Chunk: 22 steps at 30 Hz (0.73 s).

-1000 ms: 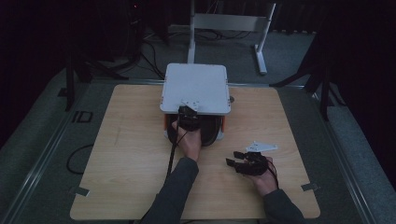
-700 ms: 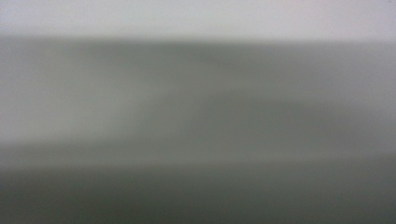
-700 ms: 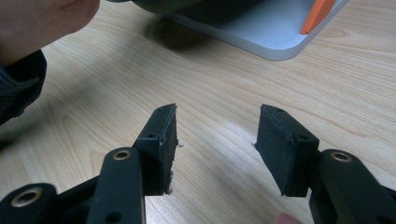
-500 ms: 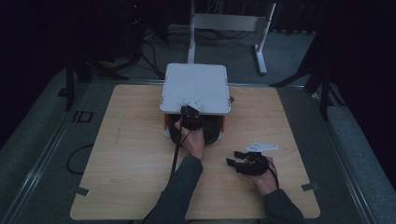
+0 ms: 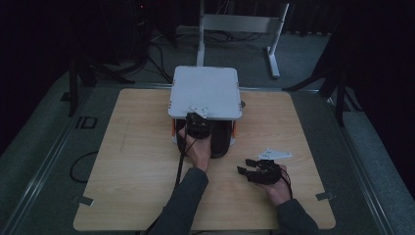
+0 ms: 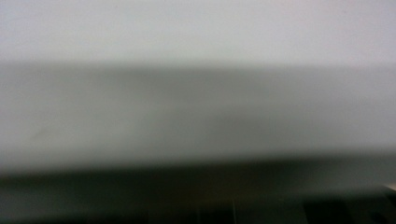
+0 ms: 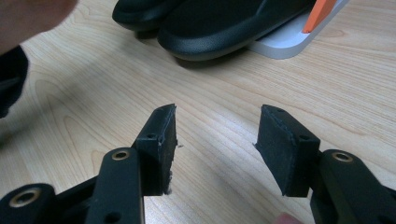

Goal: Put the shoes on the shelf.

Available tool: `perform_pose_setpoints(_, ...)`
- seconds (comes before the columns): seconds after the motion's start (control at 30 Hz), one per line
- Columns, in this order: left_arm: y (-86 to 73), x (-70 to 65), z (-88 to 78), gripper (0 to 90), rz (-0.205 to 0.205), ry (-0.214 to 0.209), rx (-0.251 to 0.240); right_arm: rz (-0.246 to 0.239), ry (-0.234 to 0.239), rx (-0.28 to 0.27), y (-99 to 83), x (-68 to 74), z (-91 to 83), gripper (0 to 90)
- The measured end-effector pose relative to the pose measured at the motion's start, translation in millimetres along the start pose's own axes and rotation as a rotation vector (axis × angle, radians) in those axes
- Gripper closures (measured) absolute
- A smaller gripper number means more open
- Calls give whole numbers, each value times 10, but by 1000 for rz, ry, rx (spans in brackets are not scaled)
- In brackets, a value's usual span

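A white square-topped stand (image 5: 205, 90) sits at the table's middle back, with an orange post (image 7: 320, 14) on its white base (image 7: 289, 44). Two black shoes (image 5: 220, 142) (image 7: 219, 23) lie under it, their toes poking out in front. My left gripper (image 5: 197, 125) is held at the stand's front edge, above the left shoe. Its tips are hidden there, and the left gripper view is a close grey-white blur. My right gripper (image 5: 243, 165) (image 7: 217, 140) rests low over the bare wood, front right of the shoes, open and holding nothing.
The wooden tabletop (image 5: 132, 161) is bordered by dark grey floor matting. A metal frame (image 5: 240, 24) stands behind the table. A cable (image 5: 178, 169) trails from the left gripper along the forearm. Bare wood lies to the left and right of the stand.
The left hand has edged slightly farther in toward the stand's front. The right gripper has stayed where it was, still open.
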<state>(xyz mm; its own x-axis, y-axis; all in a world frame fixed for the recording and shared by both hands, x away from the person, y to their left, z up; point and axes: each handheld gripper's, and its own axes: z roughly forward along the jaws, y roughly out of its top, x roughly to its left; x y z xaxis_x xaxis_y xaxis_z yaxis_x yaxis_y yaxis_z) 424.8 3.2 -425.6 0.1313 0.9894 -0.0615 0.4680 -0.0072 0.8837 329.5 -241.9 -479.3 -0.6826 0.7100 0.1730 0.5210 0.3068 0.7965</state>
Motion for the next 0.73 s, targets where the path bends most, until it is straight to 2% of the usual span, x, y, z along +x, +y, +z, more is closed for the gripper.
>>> perform_pose_setpoints(0.07, -25, 34, -51, 481, 9, -22, 6, 2, -2, 1, -2, 0, 0, 468)
perform_pose_setpoints(0.13, -54, 89, -93, 475, 0, -49, 15, 0, -3, 0, -2, -2, -5, 468)
perform_pose_setpoints(0.23, -100, 175, -134, 469, 18, -72, 33, 2, -4, 0, -4, -5, -4, 466)
perform_pose_setpoints(0.3, -129, 236, -159, 464, 23, -123, 41, 2, -5, 0, -5, -5, -2, 466)
perform_pose_setpoints(0.4, -169, 308, -217, 459, 63, -178, 57, 2, -5, 0, -5, -3, -1, 466)
perform_pose_setpoints(0.5, -185, 378, -271, 459, 86, -202, 60, 2, -6, 0, -6, -3, -3, 466)
perform_pose_setpoints(0.63, -209, 485, -344, 458, 95, -220, 65, 2, -8, 0, -6, -5, -7, 466)
perform_pose_setpoints(0.73, -243, 555, -433, 455, 121, -235, 60, 1, -9, -2, -4, -14, -9, 466)
